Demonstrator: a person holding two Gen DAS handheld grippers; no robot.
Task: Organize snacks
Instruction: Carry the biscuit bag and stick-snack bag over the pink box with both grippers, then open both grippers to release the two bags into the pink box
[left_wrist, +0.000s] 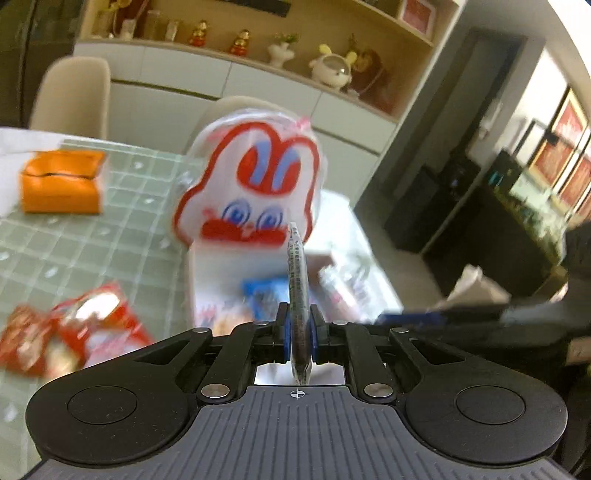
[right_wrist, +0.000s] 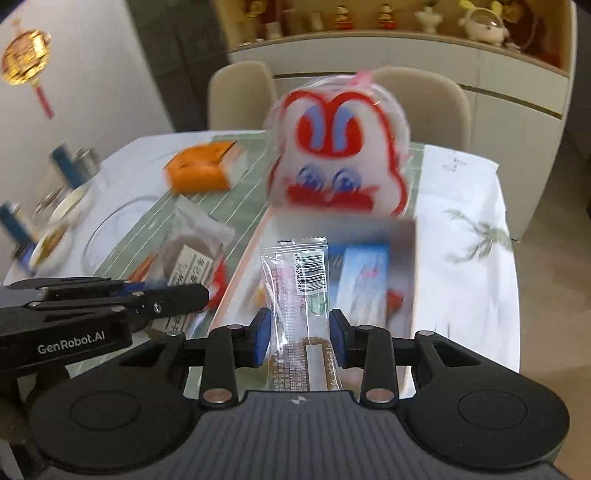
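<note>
A white snack box with a red rabbit-face back panel (left_wrist: 251, 184) (right_wrist: 336, 147) stands on the table, and a blue packet (left_wrist: 262, 291) (right_wrist: 364, 273) lies inside it. My left gripper (left_wrist: 299, 332) is shut on a thin wrapped snack (left_wrist: 298, 280), seen edge-on and held above the box's near side. My right gripper (right_wrist: 299, 339) is shut on a clear-wrapped snack bar with a barcode (right_wrist: 295, 291), also over the box's front. In the right wrist view the left gripper (right_wrist: 199, 295) reaches in from the left, close beside the box.
An orange box (left_wrist: 61, 181) (right_wrist: 199, 170) sits on the green checked mat behind and to the left. Red snack packs (left_wrist: 74, 332) and clear packets (right_wrist: 192, 258) lie left of the rabbit box. A glass bowl (right_wrist: 110, 236), cans (right_wrist: 66, 162) and chairs (right_wrist: 240, 96) ring the table.
</note>
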